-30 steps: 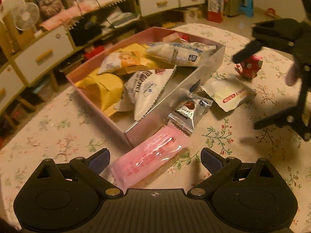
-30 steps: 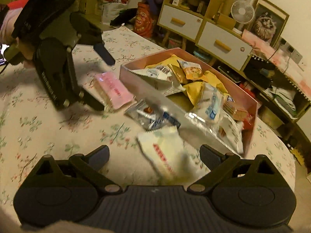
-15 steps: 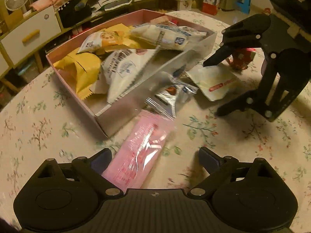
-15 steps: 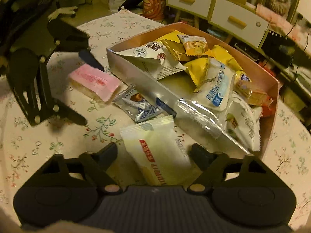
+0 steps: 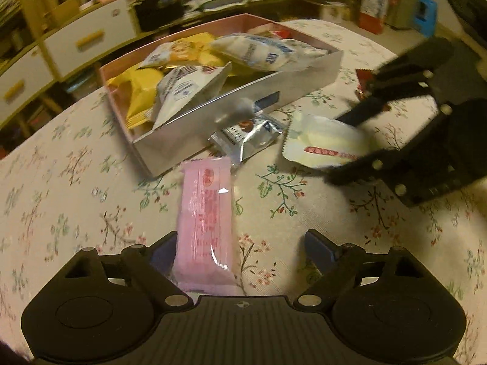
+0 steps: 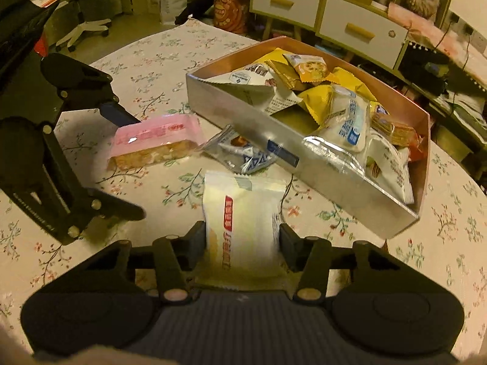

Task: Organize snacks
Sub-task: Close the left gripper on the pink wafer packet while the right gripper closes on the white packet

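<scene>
An open box (image 5: pixel 243 112) (image 6: pixel 240 118) on the flowered table holds several snack packets. A pink packet (image 5: pixel 207 213) (image 6: pixel 155 137) lies lengthwise between the fingers of my left gripper (image 5: pixel 240 241) (image 6: pixel 127 164). Its jaws are closing: the left finger is against the packet and the right finger stands apart from it. The jaws of my right gripper (image 6: pixel 242 237) (image 5: pixel 350 146) are closing on a white packet with red print (image 6: pixel 243 213) (image 5: pixel 322 146), both pads at its sides. A silver packet (image 5: pixel 246 137) (image 6: pixel 240 152) lies against the box's front wall.
A red wrapped snack (image 5: pixel 363 82) lies on the table, partly hidden behind the right gripper. White drawer cabinets (image 6: pixel 359 30) (image 5: pixel 88 36) stand past the table's round far edge. An office chair (image 6: pixel 85 27) is on the floor at the left.
The left gripper swung round so that the pink packet lies lengthwise between its fingers. The right gripper's fingers closed in on the sides of the white packet.
</scene>
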A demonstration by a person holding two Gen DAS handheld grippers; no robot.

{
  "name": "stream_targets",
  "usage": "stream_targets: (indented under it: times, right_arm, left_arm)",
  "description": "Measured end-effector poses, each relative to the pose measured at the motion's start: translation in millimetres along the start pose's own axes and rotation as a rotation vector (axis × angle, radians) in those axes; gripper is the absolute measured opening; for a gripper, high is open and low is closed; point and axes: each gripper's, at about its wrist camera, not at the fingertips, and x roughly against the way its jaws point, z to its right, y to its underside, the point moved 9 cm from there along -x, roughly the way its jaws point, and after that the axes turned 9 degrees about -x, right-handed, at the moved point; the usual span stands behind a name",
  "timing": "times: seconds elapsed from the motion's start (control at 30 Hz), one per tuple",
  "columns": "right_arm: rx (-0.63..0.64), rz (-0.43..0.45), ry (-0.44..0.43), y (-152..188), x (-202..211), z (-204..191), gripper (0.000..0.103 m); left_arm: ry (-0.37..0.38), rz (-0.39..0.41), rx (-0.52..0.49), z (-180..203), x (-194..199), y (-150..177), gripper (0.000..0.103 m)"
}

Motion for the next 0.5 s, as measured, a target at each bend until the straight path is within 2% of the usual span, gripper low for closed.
stream_targets:
  times: [0.2,0.37,0.5]
  right_arm:
    - [-0.038,-0.001,0.027,9.8,7.0,-1.8,0.047]
    - [-0.07,-0.002,0.044,10.6,7.5,-1.0,0.048]
    - [-0.091,-0.006,0.045,7.9,4.2,-0.9,0.052]
  left_arm:
    - [-0.05,-0.005,0.074,0.0,3.9,4.8,0.087]
    - [-0.06,0.005,0.163,-3.7,1.5,6.2,0.087]
    - [-0.083,0.01,0.165,-4.2,1.5,3.5,0.085]
